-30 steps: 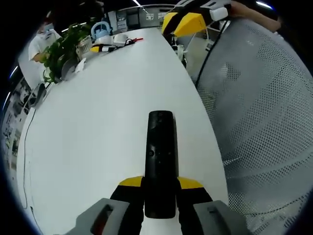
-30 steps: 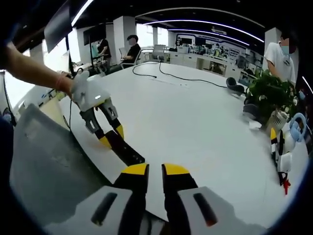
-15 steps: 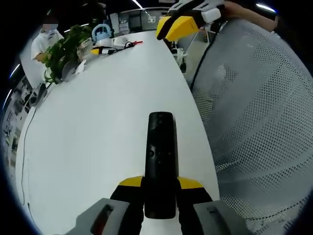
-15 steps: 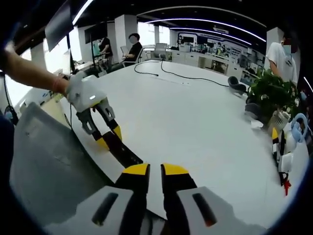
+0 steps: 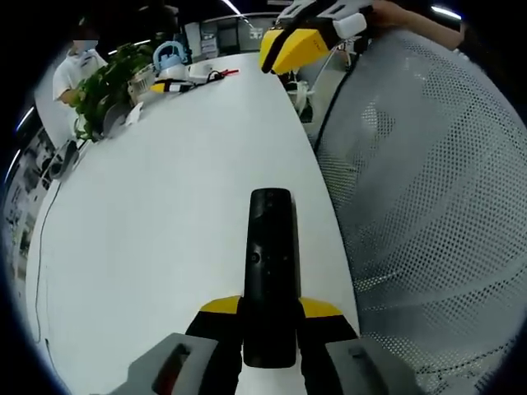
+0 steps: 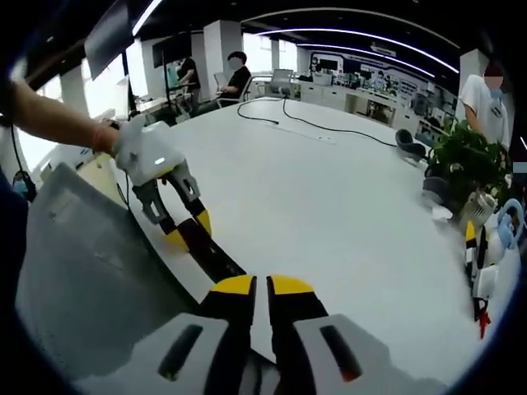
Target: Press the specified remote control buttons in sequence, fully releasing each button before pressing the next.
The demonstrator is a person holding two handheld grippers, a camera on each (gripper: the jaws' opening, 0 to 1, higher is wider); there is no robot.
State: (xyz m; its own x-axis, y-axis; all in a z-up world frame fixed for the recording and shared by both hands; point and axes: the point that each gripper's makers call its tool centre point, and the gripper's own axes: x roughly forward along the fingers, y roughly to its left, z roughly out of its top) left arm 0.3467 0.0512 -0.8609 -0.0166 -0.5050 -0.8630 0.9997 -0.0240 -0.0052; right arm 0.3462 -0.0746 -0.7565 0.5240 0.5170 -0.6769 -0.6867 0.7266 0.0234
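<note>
Left gripper (image 5: pixel 269 317) has its jaws clamped on the near end of the black remote control (image 5: pixel 270 263), which juts forward over the white surface (image 5: pixel 165 206), just inside the curved edge that borders a grey mesh chair back (image 5: pixel 436 214). Right gripper (image 6: pixel 263 290) hangs over that same edge with jaws closed, empty, tips near the remote's far end. Wide bare surface runs ahead to a potted plant (image 6: pixel 465 160), cables (image 6: pixel 305 125) and clutter (image 5: pixel 177 70) at the far end.
</note>
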